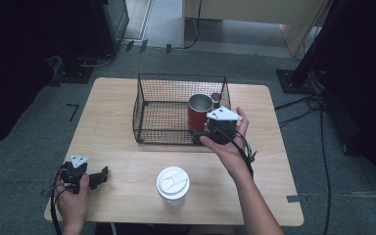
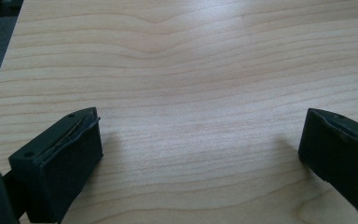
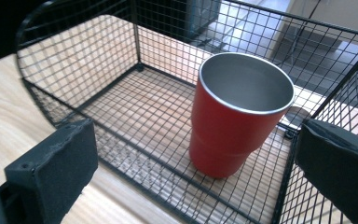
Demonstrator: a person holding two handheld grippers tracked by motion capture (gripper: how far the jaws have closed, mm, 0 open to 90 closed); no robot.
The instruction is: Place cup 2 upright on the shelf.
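Cup (image 3: 235,116) upright in basket's (image 3: 121,140) right corner; your right gripper (image 3: 196,177) wide, left (image 2: 200,154) wide, idle. Risk: jaw snags mesh, tips cup.

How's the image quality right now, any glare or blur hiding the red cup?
Right gripper view: red cup sharp, soft sheen inside its steel rim; bright background beyond the wire basket is washed out. High view: cup small but clear, room corners dark. Left gripper view: even light on the table, jaw edges slightly soft.
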